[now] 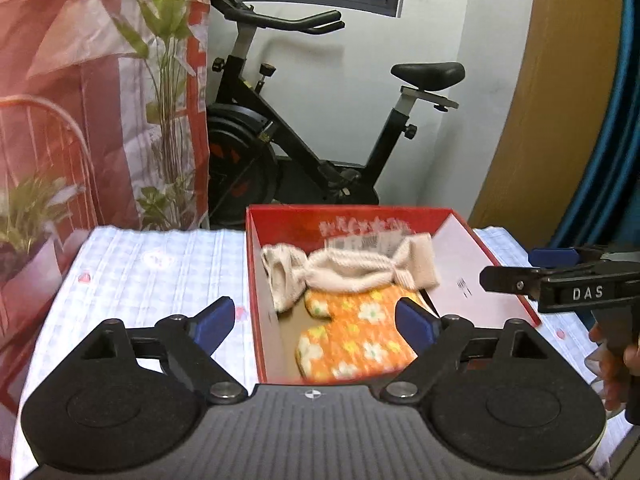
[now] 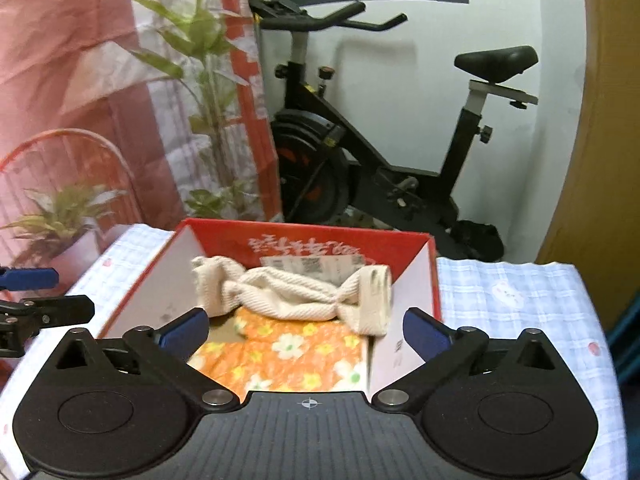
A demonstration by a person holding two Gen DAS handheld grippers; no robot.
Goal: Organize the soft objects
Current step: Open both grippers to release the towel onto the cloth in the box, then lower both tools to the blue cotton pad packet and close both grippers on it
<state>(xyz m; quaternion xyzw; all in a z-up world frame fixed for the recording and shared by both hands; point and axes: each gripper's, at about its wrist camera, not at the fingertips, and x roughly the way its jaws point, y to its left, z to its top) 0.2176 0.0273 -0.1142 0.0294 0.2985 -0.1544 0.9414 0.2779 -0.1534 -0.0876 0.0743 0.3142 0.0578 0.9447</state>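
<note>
A red cardboard box (image 1: 251,280) (image 2: 304,227) with white inner walls stands on the table. Inside it a cream knitted cloth (image 1: 352,272) (image 2: 288,294), twisted like a rope, lies across the far end. It rests partly on an orange cloth with white flowers (image 1: 356,336) (image 2: 288,354) on the box floor. My left gripper (image 1: 316,324) (image 2: 52,294) stands open just before the box's near edge, nothing between its blue pads. My right gripper (image 2: 306,334) (image 1: 516,268) is also open and empty, beside it on the right.
The table carries a pale blue checked cloth (image 1: 160,272) (image 2: 512,308). Behind it stand an exercise bike (image 1: 304,140) (image 2: 360,160), leafy plants (image 1: 168,80) and a red and white curtain (image 1: 60,80). A hand (image 1: 616,364) holds the right gripper's handle.
</note>
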